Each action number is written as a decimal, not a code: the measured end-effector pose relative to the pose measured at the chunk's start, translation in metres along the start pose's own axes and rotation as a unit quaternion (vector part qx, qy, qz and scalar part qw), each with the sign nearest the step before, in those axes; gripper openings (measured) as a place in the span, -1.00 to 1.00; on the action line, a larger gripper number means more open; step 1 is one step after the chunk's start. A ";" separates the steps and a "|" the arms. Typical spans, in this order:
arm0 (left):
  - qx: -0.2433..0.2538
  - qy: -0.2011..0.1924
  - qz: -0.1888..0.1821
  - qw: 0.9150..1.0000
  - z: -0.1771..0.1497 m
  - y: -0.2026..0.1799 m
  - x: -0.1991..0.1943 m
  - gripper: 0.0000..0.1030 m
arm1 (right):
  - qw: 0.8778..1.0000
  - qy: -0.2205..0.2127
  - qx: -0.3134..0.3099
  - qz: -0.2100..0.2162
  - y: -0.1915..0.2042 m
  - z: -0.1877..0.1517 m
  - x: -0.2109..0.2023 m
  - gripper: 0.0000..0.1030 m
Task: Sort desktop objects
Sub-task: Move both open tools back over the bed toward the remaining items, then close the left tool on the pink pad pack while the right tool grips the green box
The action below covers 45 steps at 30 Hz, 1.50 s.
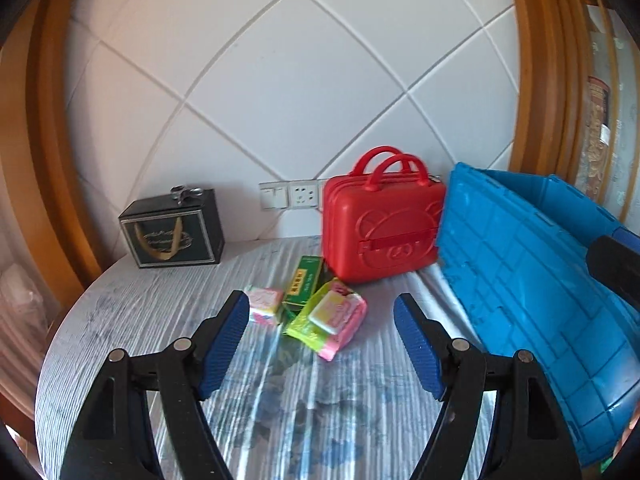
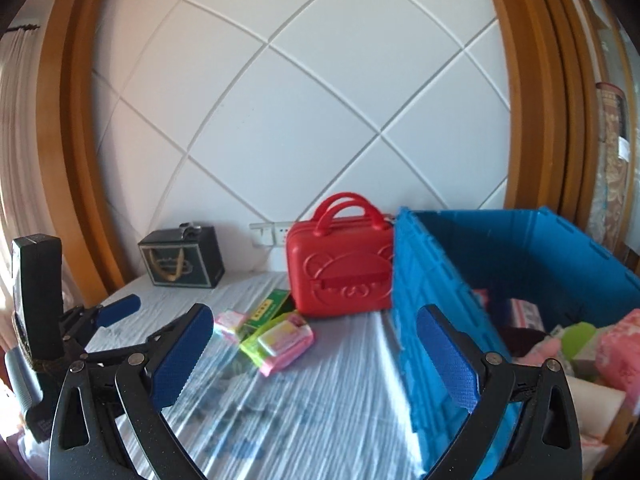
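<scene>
Nearest, the left gripper (image 1: 320, 340) hangs over the table (image 1: 120, 340) with its blue-padded jaws spread wide and nothing between them. The right gripper (image 2: 316, 354) is likewise spread wide and empty, one finger over the striped cloth and the other in front of the blue crate's (image 2: 420, 320) near wall.

Just beyond the left gripper's fingertips lies a small cluster of packets: a pink-and-white packet (image 1: 264, 304) on the left, a dark green box (image 1: 304, 282) behind it, and a yellow-green and pink wrapped bundle (image 1: 332, 320) on the right with a small pale bar on top. They touch or overlap one another.

Behind the cluster stands a red case (image 1: 380, 232) with two handles and an embossed bear face, upright, its side right against the crate. The crate sits on the right of the table; the right wrist view shows pink and green items (image 2: 580, 344) inside it.

Farther left, near the wall, stands a black gift box (image 1: 172, 232). A white socket plate (image 1: 290, 194) is on the quilted white wall behind.
</scene>
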State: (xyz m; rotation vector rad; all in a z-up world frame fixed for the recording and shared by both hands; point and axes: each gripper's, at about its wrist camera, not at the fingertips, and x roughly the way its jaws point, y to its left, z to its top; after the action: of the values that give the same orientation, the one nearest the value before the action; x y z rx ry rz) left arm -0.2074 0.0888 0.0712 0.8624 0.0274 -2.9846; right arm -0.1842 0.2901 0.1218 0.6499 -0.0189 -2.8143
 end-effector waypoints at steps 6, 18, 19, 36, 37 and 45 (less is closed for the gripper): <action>-0.038 0.048 0.041 0.997 -0.012 0.068 0.057 0.44 | 0.998 0.066 0.005 0.009 0.022 -0.006 0.086 1.00; -0.039 0.169 0.046 0.984 -0.050 0.138 0.237 0.44 | 0.973 0.225 0.051 -0.009 0.026 -0.059 0.284 1.00; -0.036 0.175 0.043 0.983 -0.052 0.140 0.252 0.44 | 0.969 0.238 0.062 -0.006 0.026 -0.065 0.302 1.00; 0.011 0.246 0.005 0.969 -0.066 0.112 0.401 0.68 | 0.931 0.336 0.135 -0.042 0.049 -0.120 0.449 1.00; 0.008 0.248 0.006 0.969 -0.069 0.113 0.403 0.68 | 0.932 0.336 0.130 -0.040 0.053 -0.121 0.451 1.00; -0.030 0.244 0.017 0.969 -0.087 0.139 0.378 0.26 | 0.937 0.335 0.080 -0.064 0.045 -0.126 0.437 1.00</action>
State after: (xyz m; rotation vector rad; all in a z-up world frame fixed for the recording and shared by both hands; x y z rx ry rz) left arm -0.4756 -0.0582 -0.2049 1.5403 0.1127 -2.6441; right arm -0.4987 0.1444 -0.1768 1.6629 -0.0815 -2.5675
